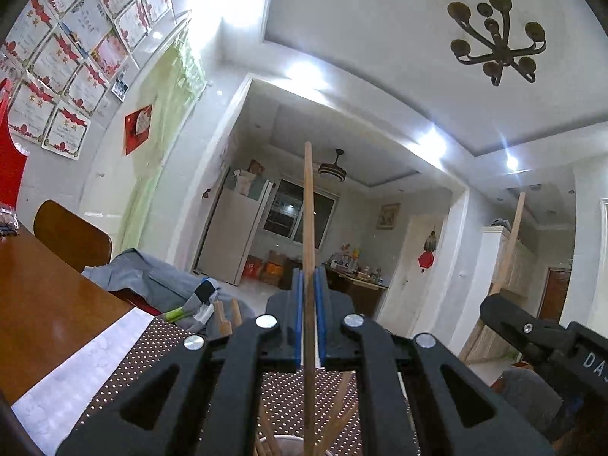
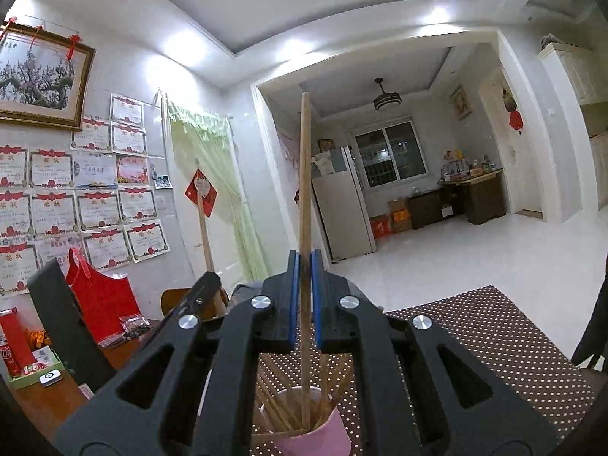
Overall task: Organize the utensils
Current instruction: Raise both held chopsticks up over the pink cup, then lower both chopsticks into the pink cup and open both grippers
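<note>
My left gripper (image 1: 309,285) is shut on a wooden chopstick (image 1: 308,205) that stands upright between its blue pads, its lower end reaching toward a cup rim at the bottom edge. My right gripper (image 2: 304,266) is shut on another upright chopstick (image 2: 304,174) whose lower end is inside a pink paper cup (image 2: 315,437) filled with several chopsticks. In the left wrist view the right gripper (image 1: 494,300) shows at the right with its chopstick (image 1: 513,235). In the right wrist view the left gripper (image 2: 207,279) appears at the left with its chopstick (image 2: 205,224).
A brown dotted mat (image 2: 494,334) covers the wooden table (image 1: 45,304). More chopsticks (image 1: 228,315) stick up beyond the mat's far edge. Grey clothing (image 1: 152,277) lies on a wooden chair (image 1: 68,231). Red bags and boxes (image 2: 98,304) crowd the table's left side.
</note>
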Demonstrator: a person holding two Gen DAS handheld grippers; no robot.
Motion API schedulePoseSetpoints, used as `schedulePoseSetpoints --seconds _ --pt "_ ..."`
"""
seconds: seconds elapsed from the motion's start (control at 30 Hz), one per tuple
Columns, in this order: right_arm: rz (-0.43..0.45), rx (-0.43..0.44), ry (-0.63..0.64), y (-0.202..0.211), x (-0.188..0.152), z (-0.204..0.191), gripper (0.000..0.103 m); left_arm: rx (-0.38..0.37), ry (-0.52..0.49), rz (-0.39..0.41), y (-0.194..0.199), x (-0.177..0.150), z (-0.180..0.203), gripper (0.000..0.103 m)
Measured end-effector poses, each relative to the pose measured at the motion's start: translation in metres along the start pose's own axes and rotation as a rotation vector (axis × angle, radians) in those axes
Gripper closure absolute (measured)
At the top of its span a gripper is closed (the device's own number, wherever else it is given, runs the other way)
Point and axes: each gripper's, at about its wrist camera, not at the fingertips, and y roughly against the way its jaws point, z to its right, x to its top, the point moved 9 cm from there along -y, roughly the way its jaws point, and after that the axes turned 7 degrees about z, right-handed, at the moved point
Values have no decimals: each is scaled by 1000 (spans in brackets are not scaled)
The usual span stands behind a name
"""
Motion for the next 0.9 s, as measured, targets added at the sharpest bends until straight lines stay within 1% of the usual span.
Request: schedulePoseSetpoints --seconds 0.17,0.27,0.3,0.47,0.53,0.63,0.67,0.73,0.8,0.87,0.9 --pt "-25 5 4 -5 -6 2 96 8 -30 -34 -6 -14 2 97" --pt "-38 0 -12 -7 -9 8 96 15 -58 -40 -6 -18 3 97" --pt "-38 1 -14 -6 -10 9 96 12 -68 -60 -8 -21 5 97" --pt "-53 12 -7 -8 -14 5 96 17 -101 -101 -8 -27 7 97" --pt "-70 16 -4 -10 -15 4 96 16 -108 -110 -6 -26 8 96" --pt "-110 24 -7 -14 -19 2 96 22 -116 -149 -4 -27 6 96" --pt "-121 24 -6 -16 -21 1 96 28 -120 -164 -3 -27 5 95" --pt "-132 26 -9 -16 -23 0 96 46 -130 -194 -1 -28 4 81" --pt "-146 30 -7 -17 -25 -1 96 58 -145 -207 3 -27 2 81" --pt "-161 33 -3 -18 -26 -3 96 90 -179 -218 7 -25 0 81" --pt "-166 33 -2 -18 -27 -4 96 94 -190 -224 8 -24 1 81"
